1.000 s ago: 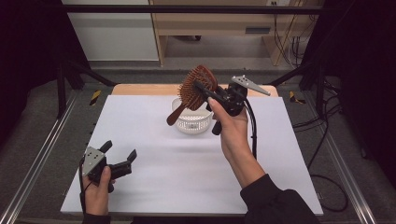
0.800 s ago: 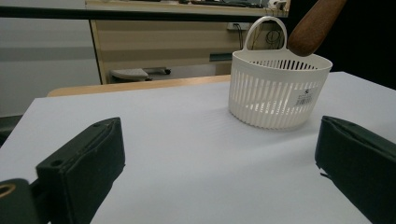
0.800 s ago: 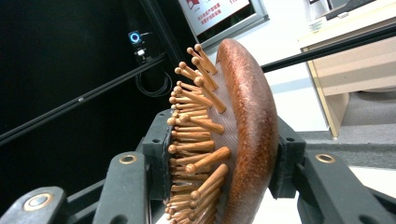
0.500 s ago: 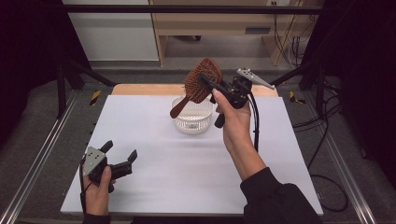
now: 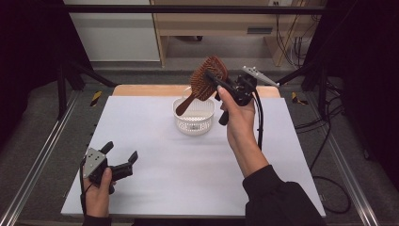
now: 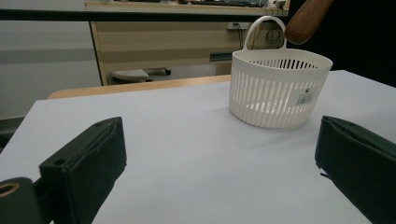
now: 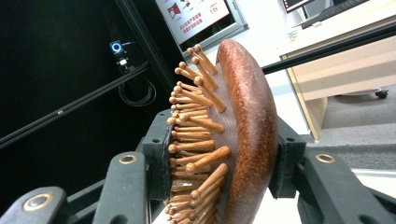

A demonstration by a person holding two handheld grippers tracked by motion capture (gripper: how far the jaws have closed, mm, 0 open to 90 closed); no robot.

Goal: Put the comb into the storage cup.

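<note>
We have lifted the hairbrush (image 5: 208, 77), clenched in our right gripper (image 5: 212, 78), higher above the basket (image 5: 193, 121); lowering it in comes next; left gripper (image 5: 120, 157) rests released.

The right gripper (image 5: 217, 81) is held raised on an extended forearm, jaws clamped partway, while the left gripper (image 5: 121, 158) is rested low near the table's front edge, jaws spread wide.
</note>
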